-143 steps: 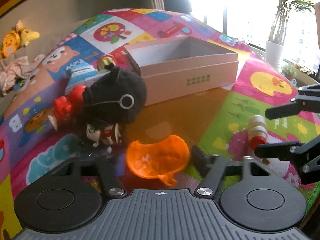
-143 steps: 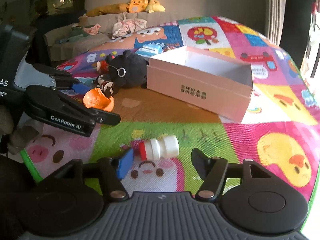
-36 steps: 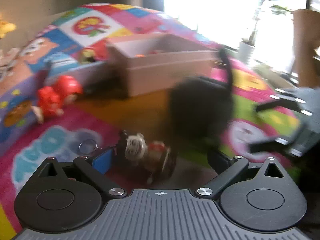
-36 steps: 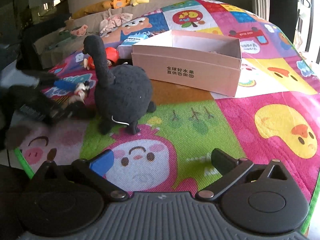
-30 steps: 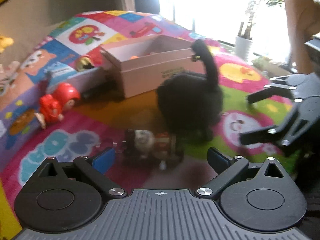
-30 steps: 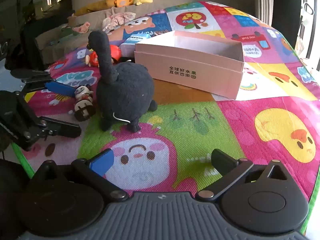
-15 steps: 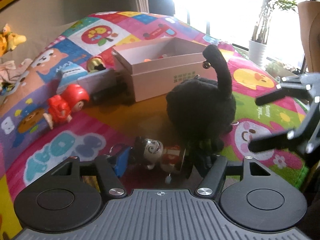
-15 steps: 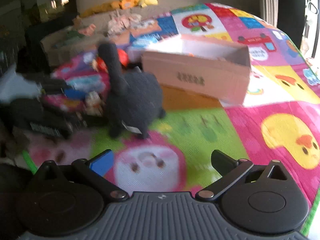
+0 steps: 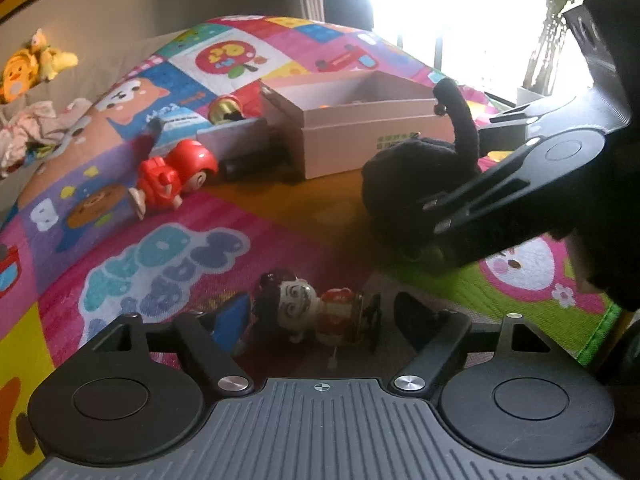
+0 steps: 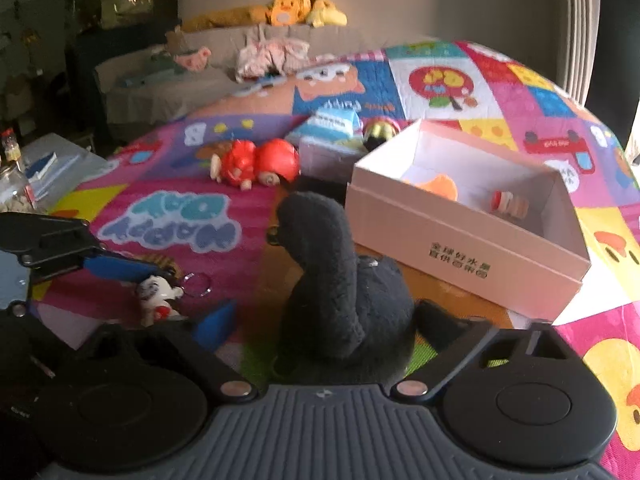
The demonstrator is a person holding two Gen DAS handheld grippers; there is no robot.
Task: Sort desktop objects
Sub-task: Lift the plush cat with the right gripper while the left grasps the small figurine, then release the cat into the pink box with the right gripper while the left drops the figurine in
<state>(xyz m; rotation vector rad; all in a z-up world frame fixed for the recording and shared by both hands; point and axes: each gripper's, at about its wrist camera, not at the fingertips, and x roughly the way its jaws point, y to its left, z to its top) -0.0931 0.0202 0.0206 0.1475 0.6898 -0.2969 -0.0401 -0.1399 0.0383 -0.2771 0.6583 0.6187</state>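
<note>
Since both grippers are working at once, going left to right makes sense. Way off on the left there's a red toy figure lying on the colourful play mat, not touched yet, so I'd guess it gets sorted later. Next, the left gripper is down low on the mat with its fingers spread on either side of a small doll keychain lying on its side; the blue pad looks right against the doll's head, the other finger isn't on it yet, so it's bracketing, not pinching. Looks like it's lined up for a squeeze.

Moving right, the black plush cat sits upright with its tail sticking up, and the right gripper has its fingers spread wide around the body, not clearly clamped.

Further right is the pink box, open on top, with an orange thing and a little bottle already in it, so that's the drop spot. Probably both toys go there next.
</note>
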